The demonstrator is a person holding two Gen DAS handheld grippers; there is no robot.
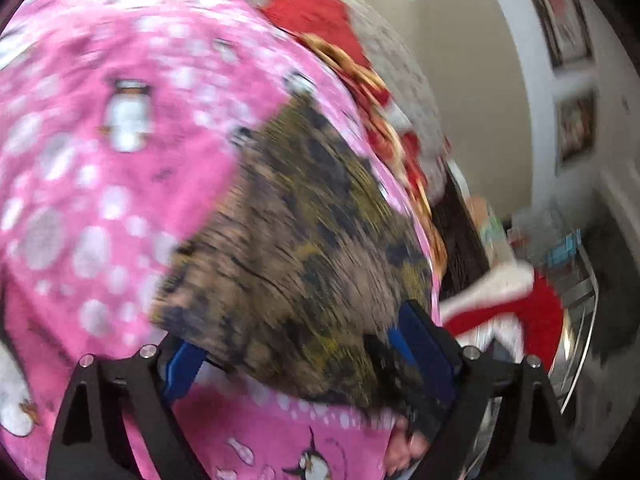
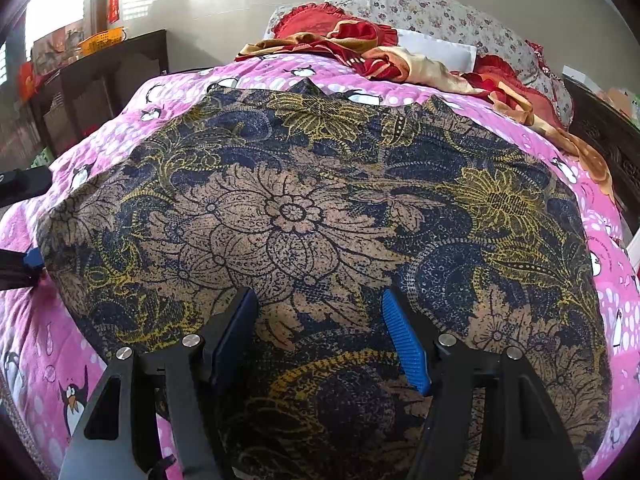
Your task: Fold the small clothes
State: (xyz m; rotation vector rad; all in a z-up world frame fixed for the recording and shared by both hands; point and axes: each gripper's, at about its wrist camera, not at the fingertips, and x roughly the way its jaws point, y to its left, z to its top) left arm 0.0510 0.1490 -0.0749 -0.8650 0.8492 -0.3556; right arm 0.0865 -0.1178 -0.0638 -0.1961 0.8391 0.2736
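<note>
A patterned brown, navy and yellow cloth lies spread on the pink penguin blanket of the bed, filling the middle of the right wrist view. The right claw hovers over its lower part, fingers apart. In the blurred left view, the left claw stands apart around the cloth's edge.

matt printed cloth garment, ribbed plastic tongs

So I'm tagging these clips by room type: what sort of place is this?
Most likely a home bedroom. The floral garment lies on a bed with a pink penguin-print bedspread, a floral pillow sits at the far end, and a dark wooden cabinet stands by the wall.
</note>
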